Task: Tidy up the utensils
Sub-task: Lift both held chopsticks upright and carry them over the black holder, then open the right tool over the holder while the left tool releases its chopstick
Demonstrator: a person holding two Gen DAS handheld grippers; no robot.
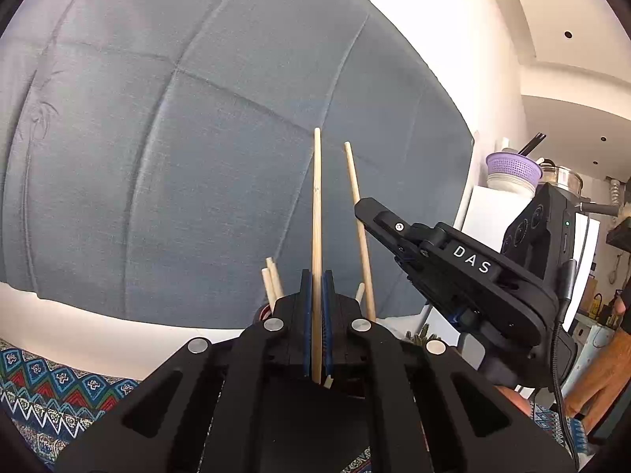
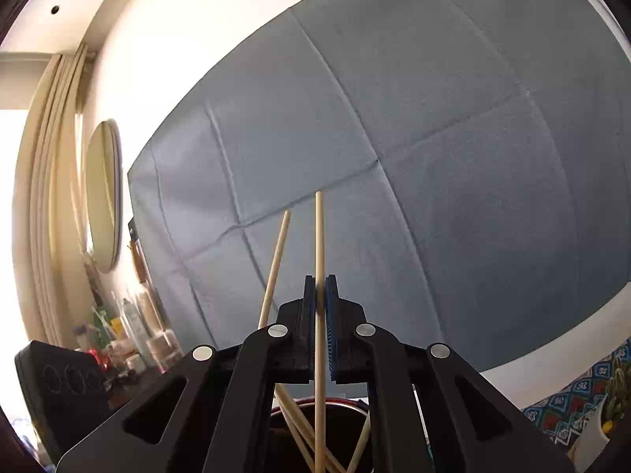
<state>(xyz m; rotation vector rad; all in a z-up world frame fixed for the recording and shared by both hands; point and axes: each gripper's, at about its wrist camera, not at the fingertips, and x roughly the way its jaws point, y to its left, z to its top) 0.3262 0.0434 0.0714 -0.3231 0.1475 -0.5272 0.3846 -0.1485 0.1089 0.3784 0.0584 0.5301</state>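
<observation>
My left gripper [image 1: 316,276] is shut on a pale wooden chopstick [image 1: 316,205] that stands upright between its blue pads. To its right a second chopstick [image 1: 359,236] leans slightly, and my right gripper [image 1: 361,209] is shut on it from the side. In the right wrist view, my right gripper [image 2: 320,280] clamps that upright chopstick [image 2: 319,232]. Another chopstick [image 2: 276,264] slants to its left. Below the jaws stands a dark holder with a red rim [image 2: 339,399] containing several more chopsticks [image 2: 299,425]. Short chopstick tips [image 1: 271,282] show beside the left jaws.
A blue-grey cloth [image 1: 177,157] hangs on the white wall behind. A patterned tablecloth [image 1: 51,386] covers the table. A purple basket [image 1: 512,167] sits on a white cabinet; a person in orange trousers [image 1: 603,370] stands far right. A mirror [image 2: 103,193], bottles [image 2: 134,331] and a potted plant [image 2: 615,390] flank the scene.
</observation>
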